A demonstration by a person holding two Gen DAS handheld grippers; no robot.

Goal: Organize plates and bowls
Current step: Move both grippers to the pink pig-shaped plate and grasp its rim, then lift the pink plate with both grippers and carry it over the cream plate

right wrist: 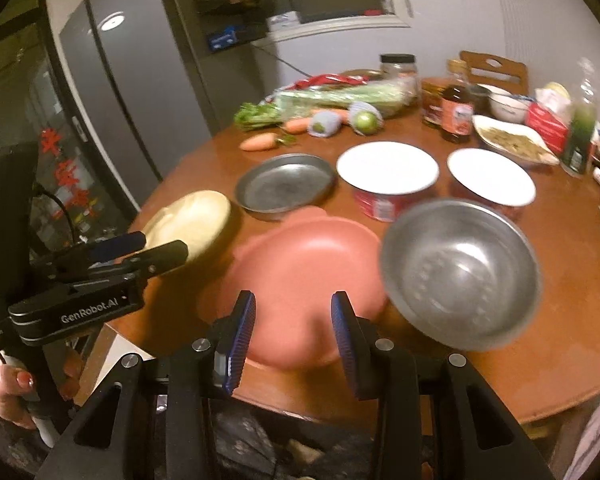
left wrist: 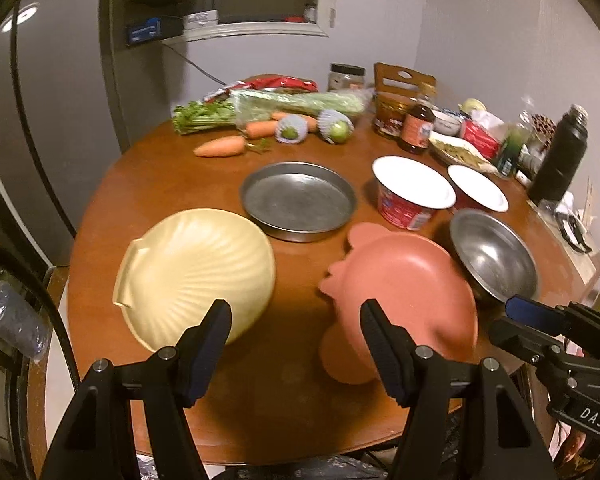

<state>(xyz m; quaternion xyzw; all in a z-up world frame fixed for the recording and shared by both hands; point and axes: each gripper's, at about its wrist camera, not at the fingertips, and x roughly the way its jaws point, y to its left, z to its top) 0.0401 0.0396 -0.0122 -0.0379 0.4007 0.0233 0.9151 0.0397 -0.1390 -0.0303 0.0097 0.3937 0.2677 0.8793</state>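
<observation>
A cream shell-shaped plate (left wrist: 196, 276) lies at the near left of the round wooden table (left wrist: 160, 168). My left gripper (left wrist: 296, 316) hangs open over the bare wood between it and a pink plate (left wrist: 404, 284), gripping nothing. A steel bowl (left wrist: 494, 256) sits right of the pink plate, and a flat steel pan (left wrist: 298, 198) lies behind. Two red bowls with white insides (left wrist: 412, 188) (left wrist: 478, 188) stand further back. My right gripper (right wrist: 293, 304) is open above the near rim of the pink plate (right wrist: 308, 272), beside the steel bowl (right wrist: 460, 272).
Carrots (left wrist: 220, 147), celery (left wrist: 284, 104), wrapped fruit, jars, bottles and a black flask (left wrist: 560, 156) crowd the far and right sides of the table. A grey fridge (right wrist: 132, 92) stands to the left. A hand (right wrist: 8, 392) holds the left gripper's handle.
</observation>
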